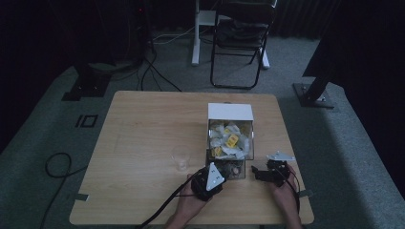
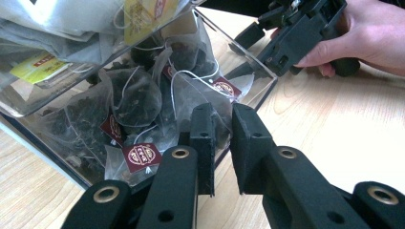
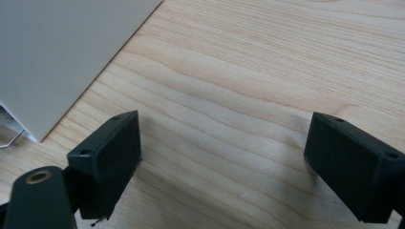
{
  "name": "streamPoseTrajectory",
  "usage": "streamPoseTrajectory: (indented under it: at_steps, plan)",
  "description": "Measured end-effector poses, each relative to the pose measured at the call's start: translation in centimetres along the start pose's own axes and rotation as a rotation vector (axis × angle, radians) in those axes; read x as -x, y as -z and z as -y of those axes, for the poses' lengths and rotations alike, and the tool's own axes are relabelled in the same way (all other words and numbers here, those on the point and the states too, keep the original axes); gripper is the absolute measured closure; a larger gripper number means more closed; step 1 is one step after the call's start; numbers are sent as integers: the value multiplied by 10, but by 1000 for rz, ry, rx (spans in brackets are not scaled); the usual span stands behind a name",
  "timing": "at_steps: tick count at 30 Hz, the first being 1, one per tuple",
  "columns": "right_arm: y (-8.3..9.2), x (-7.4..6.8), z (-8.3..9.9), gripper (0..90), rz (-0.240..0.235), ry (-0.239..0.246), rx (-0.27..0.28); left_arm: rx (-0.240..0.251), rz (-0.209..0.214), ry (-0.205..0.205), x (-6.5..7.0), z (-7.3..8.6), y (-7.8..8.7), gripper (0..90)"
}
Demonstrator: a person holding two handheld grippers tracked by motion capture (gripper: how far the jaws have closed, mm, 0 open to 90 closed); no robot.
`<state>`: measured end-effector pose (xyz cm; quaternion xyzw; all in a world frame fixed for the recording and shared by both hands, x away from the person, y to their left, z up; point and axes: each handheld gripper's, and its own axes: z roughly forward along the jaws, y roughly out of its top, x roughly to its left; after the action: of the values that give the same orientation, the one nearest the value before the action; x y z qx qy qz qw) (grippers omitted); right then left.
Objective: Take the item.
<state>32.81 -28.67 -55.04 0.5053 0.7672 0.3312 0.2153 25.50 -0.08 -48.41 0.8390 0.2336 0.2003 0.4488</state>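
A clear plastic box (image 1: 230, 139) with a raised white lid (image 1: 229, 112) holds several pale tea bags with yellow tags. Its near compartment (image 2: 260, 71) is packed with dark pyramid tea bags (image 2: 138, 98) bearing red tags. My left gripper (image 2: 222, 117) reaches into this compartment from the front (image 1: 224, 172). Its jaws stand close together, pinching the mesh of one tea bag (image 2: 210, 88). To the right of the box, my right gripper (image 3: 222, 138) rests open over bare wood, nothing between its jaws; it is also seen in the high view (image 1: 256, 172) and in the left gripper view (image 2: 296, 36).
A small clear glass (image 1: 181, 157) stands on the wooden table (image 1: 143, 129) left of the box. The box's white side (image 3: 57, 52) lies just left of my right gripper. A folding chair (image 1: 239, 38) and floor cables sit beyond the table.
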Motion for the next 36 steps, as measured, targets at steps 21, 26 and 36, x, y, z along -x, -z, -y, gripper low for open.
streamPoseTrajectory:
  at_steps: [21,26,36]
  plan:
    - [0,0,0,119,0,0,0,0,-30,7,-2,-1,1,900]
    - [0,0,0,119,0,0,0,13,-21,27,-5,-2,4,900]
    - [0,0,0,119,0,1,-1,33,-3,32,-10,-5,12,900]
